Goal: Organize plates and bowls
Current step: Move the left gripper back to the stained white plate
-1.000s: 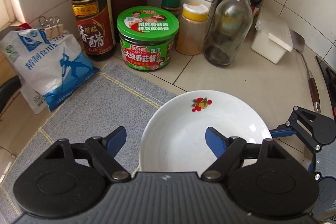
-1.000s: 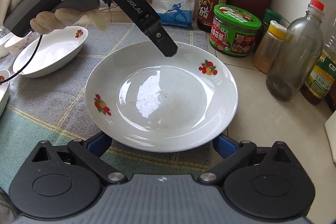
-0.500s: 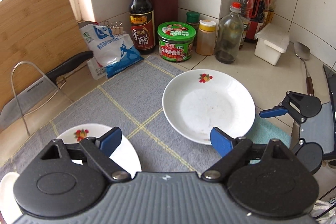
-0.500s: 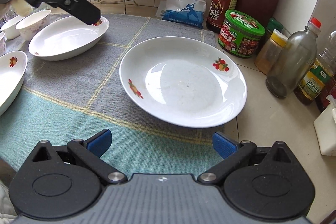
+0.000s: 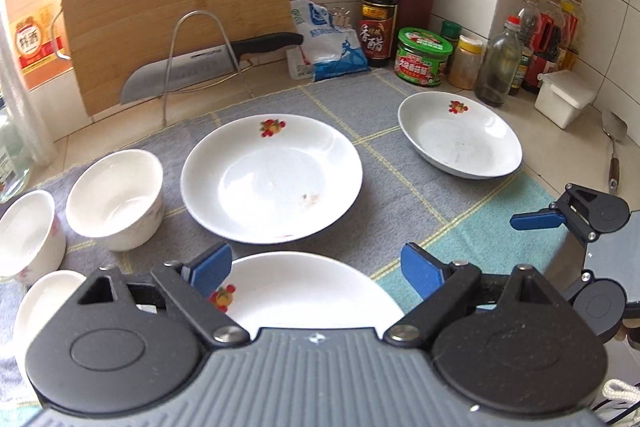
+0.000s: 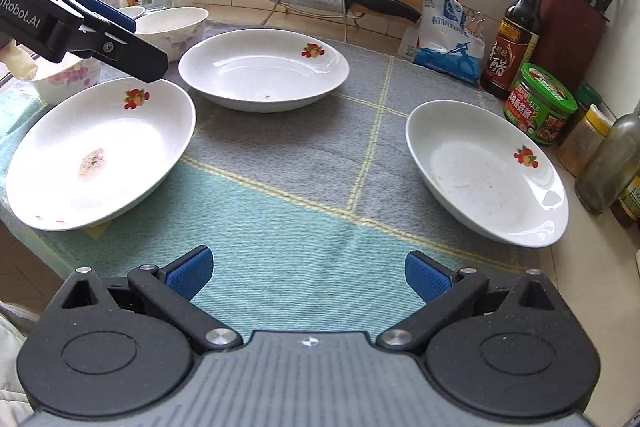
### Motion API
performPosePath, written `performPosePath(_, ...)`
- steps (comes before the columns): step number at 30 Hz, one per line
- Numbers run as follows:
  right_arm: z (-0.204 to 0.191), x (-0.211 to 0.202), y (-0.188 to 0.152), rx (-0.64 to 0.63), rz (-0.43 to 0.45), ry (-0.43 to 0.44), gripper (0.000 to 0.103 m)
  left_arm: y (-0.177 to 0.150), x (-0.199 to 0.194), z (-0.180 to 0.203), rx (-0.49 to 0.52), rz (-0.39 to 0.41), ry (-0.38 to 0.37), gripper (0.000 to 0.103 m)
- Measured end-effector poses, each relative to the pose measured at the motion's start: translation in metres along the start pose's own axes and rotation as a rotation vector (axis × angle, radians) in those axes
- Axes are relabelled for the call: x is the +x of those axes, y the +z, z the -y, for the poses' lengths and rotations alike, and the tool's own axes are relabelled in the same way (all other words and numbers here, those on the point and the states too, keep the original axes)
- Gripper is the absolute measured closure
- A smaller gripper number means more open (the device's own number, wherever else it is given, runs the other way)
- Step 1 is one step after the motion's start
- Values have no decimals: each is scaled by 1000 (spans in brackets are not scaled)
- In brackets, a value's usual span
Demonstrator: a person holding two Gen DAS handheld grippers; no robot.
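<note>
A kitchen counter, covered by a grey and teal checked cloth (image 6: 320, 187), holds three white plates with fruit motifs. In the right wrist view, the near-left plate (image 6: 96, 155) sits at nine o'clock, the middle plate (image 6: 262, 69) at twelve o'clock, and the right plate (image 6: 486, 173) at three o'clock, partly off the cloth's edge. The three are well apart from one another.

White bowls (image 5: 116, 199) cluster at the cloth's left side, just beside the middle plate. Behind them a wooden cutting board (image 5: 172, 7) leans upright, with a cleaver (image 5: 208, 63) resting on a wire rack in front of it. At two o'clock stand a blue and white bag (image 6: 450, 39), a dark vinegar bottle (image 6: 516, 35), a green-lidded jar (image 6: 538, 105), further bottles and a knife block (image 6: 568, 31).

The left gripper (image 5: 316, 269) angles downward over the near-left plate, its blue fingers spread wide with nothing pinched between them. The right gripper (image 6: 308, 273) hovers over bare teal cloth, tilted downward, its fingers likewise spread wide and empty. A gloved hand (image 6: 18, 63) grasps the left gripper's handle at the far left of the right wrist view.
</note>
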State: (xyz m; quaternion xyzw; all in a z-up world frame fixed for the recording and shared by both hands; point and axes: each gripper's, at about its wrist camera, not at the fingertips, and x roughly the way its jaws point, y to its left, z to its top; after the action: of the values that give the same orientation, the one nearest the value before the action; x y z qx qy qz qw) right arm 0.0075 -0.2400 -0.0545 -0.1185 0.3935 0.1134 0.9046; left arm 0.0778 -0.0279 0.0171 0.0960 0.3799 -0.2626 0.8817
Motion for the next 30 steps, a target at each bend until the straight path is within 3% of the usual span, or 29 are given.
performPosePath(9,-40,-3,-2,-28,-8,1,0,-47,-30,-33,-69,-21,48,12)
performPosePath(16,-69,-4,-4,-77,-2,57,0,-71,-46,-50,-112,-37,72,12)
performPosePath(30,-102,9,2,-131,23,206,0,-82,-49,-61,-126,-68,70,12)
